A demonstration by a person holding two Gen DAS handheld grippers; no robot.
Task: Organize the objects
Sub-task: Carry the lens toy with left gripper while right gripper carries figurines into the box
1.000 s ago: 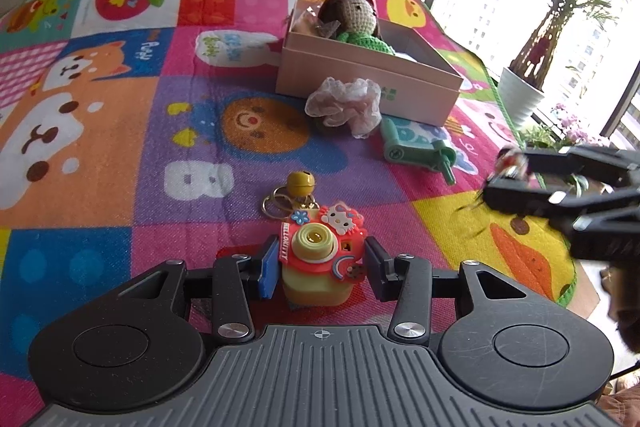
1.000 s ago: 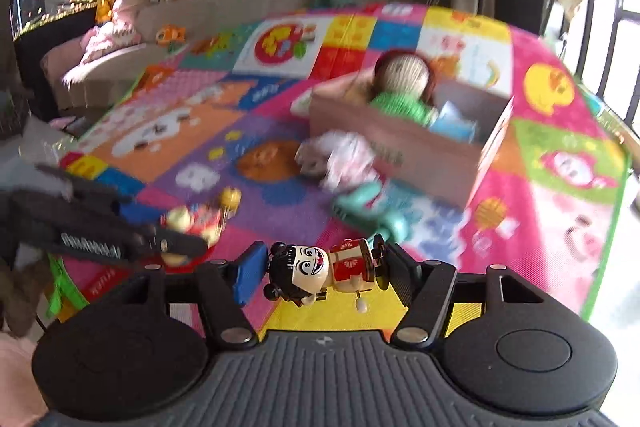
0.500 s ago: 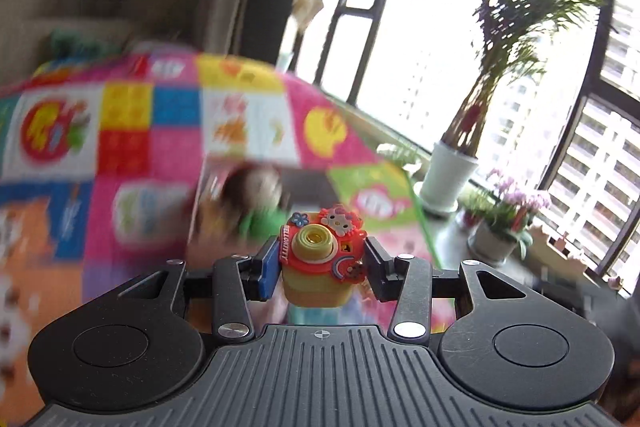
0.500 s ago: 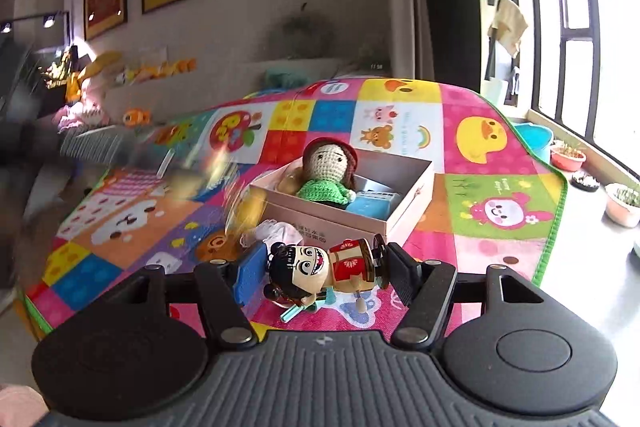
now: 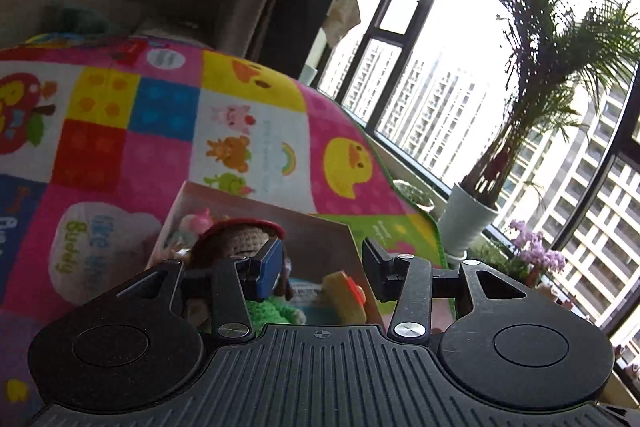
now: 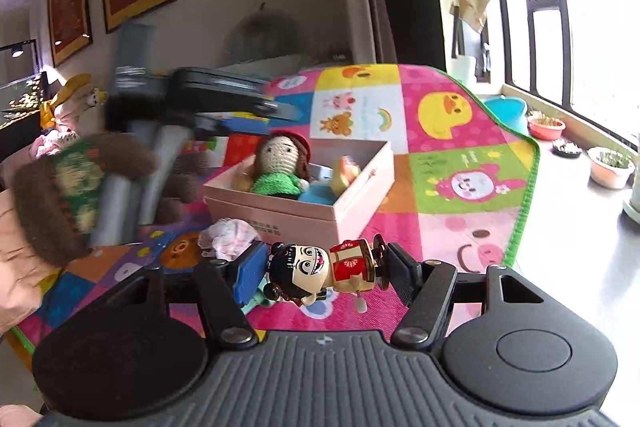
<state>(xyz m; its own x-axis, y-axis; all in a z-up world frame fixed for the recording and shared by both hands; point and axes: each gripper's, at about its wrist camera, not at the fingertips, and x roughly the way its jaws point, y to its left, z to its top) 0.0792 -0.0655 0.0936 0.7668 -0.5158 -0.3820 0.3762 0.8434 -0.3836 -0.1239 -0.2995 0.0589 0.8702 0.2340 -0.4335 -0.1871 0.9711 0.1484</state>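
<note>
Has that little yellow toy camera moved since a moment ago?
Yes. It left the left gripper and now lies inside the pink box, beside the crochet doll: toy camera.

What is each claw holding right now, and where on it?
Right claw grips the figurine end to end, head and feet. Left claw holds nothing; the toy camera lies in the box.

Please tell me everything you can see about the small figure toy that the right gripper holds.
The figure toy looks like painted plastic: a big round head with black hair buns, wide eyes and an open laughing mouth, then a red barrel-shaped body with a white flower pattern. A small pale peg hangs under the body. It lies sideways, head toward the blue pad, clamped end to end between the jaws of the right gripper. It hangs in the air above the play mat, in front of the pink box, touching only the jaws.
</note>
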